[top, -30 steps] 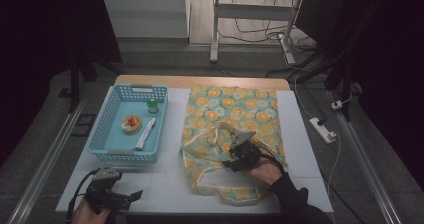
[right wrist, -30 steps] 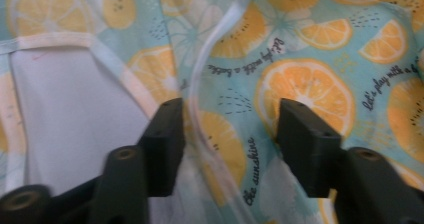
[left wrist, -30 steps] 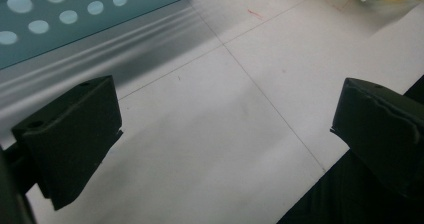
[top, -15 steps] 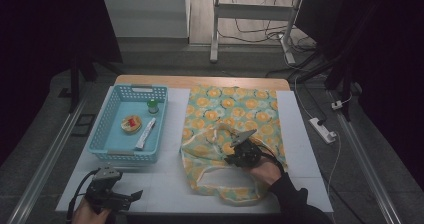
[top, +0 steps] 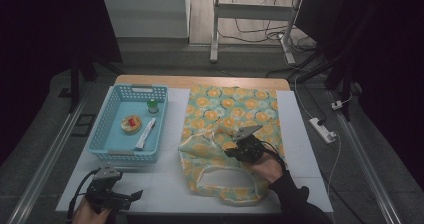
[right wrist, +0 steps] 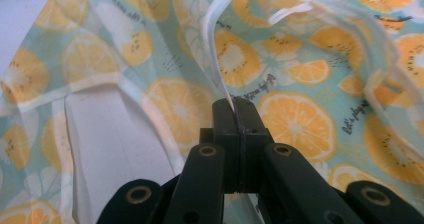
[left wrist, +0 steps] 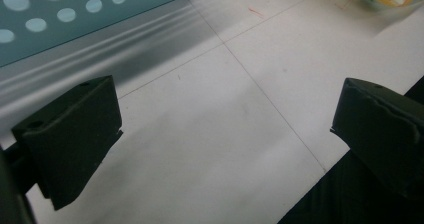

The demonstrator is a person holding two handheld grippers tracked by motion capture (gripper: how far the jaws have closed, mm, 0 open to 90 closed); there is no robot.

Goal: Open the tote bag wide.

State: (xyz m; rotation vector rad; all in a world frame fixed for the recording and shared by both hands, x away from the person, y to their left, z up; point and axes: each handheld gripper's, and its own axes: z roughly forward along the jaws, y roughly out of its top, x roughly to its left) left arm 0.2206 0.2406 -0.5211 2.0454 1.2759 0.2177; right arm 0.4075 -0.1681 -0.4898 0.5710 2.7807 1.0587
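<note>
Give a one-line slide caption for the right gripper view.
Right gripper shut on the white-trimmed edge of a citrus-print cloth.

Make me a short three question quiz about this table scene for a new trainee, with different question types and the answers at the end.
1. True or false: the right gripper is shut on the white trim of the fruit-print cloth.
2. The left gripper is: A open over bare table, B holding the blue basket, C gripping the cloth.
3. Fill in: the white tube lies inside the ____.

Key: 1 true. 2 A. 3 blue basket.
</note>
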